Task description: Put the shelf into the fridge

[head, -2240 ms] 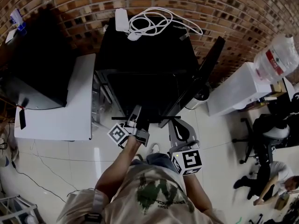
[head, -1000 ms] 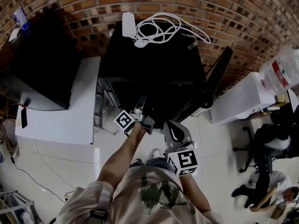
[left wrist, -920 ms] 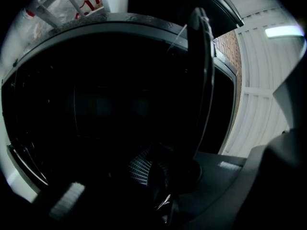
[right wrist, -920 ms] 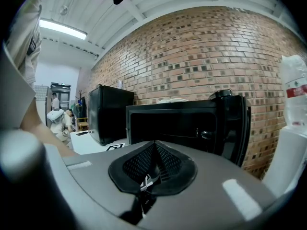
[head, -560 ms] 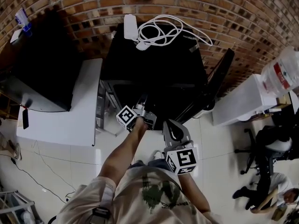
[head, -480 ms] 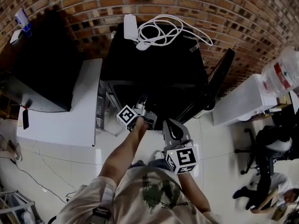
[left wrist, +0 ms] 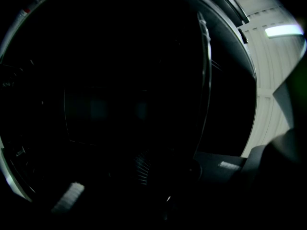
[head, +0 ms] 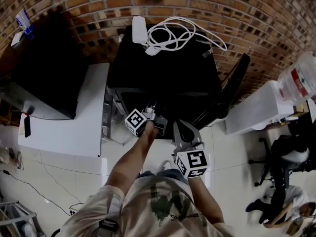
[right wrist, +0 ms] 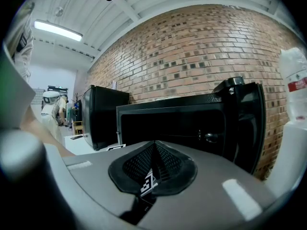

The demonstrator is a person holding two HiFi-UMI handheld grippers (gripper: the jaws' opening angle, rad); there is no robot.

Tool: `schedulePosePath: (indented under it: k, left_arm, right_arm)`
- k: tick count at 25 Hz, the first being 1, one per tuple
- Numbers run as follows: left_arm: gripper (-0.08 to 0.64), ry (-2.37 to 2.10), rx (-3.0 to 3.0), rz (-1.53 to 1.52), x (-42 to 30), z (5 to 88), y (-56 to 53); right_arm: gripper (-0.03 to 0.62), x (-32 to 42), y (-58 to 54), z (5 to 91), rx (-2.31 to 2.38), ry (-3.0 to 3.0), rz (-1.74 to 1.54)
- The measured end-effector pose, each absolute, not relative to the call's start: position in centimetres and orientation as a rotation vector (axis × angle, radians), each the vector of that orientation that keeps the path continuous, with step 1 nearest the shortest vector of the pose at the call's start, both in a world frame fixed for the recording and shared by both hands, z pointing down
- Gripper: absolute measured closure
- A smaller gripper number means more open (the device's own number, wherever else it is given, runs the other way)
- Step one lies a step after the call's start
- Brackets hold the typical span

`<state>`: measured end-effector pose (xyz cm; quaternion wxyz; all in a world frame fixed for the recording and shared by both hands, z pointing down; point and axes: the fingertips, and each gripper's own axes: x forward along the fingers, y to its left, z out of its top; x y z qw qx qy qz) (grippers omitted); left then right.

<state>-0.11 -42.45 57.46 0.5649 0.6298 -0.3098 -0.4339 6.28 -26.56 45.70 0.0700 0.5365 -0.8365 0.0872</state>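
A brick wall (head: pixel 276 28) backs the scene. The black fridge (head: pixel 168 68) stands against it at 12 o'clock from the person, with a white cable (head: pixel 173 31) and adapter (head: pixel 138 23) lying on its top. Its door (head: pixel 229 90) is swung wide toward 2 o'clock, which leaves the mouth free for loading. A white table (head: pixel 74 127) at 9 o'clock carries a second black appliance (head: pixel 44 73), and a water bottle (head: pixel 298 78) sits at 3 o'clock.

The left claw (head: pixel 152 116) reaches into the fridge's dark mouth, probably to guide the shelf onto its rails. Its own view is almost black, so I cannot tell whether its jaws are spread or pinching something. A thin pale line (left wrist: pixel 206 80) crosses that view and may be the shelf's edge. The shelf itself cannot be made out with certainty in any view; my guess is that it lies inside the cavity at the left claw. The right claw (head: pixel 178 128) hangs just outside, at 5 o'clock of the left one, with its jaws pressed together on nothing. It is likely kept back so as not to crowd the opening.

Compared with 2.2 s ago, the left claw has gone deeper into the mouth. The dark bar then seen across the fridge's front beside it no longer shows. The right claw has come nearer the opening.
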Motion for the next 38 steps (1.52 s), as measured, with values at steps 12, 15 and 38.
schedulePosePath:
  k: [12,15,38]
  left_arm:
    - [0.537,-0.770,1.524,-0.977,-0.2,57.6,-44.5]
    - [0.538,-0.764,1.519,-0.976,-0.1,57.4,-44.8]
    - [0.436,-0.683,1.567,-1.024,0.3,55.8,-37.9]
  right_arm:
    - [0.592,7.0,-26.2,46.9,1.620,-2.492,0.296]
    - [0.592,7.2,-26.1,47.1,1.626,-2.483,0.303]
    - [0.592,6.3,-25.7,47.0,1.607,-2.509,0.328]
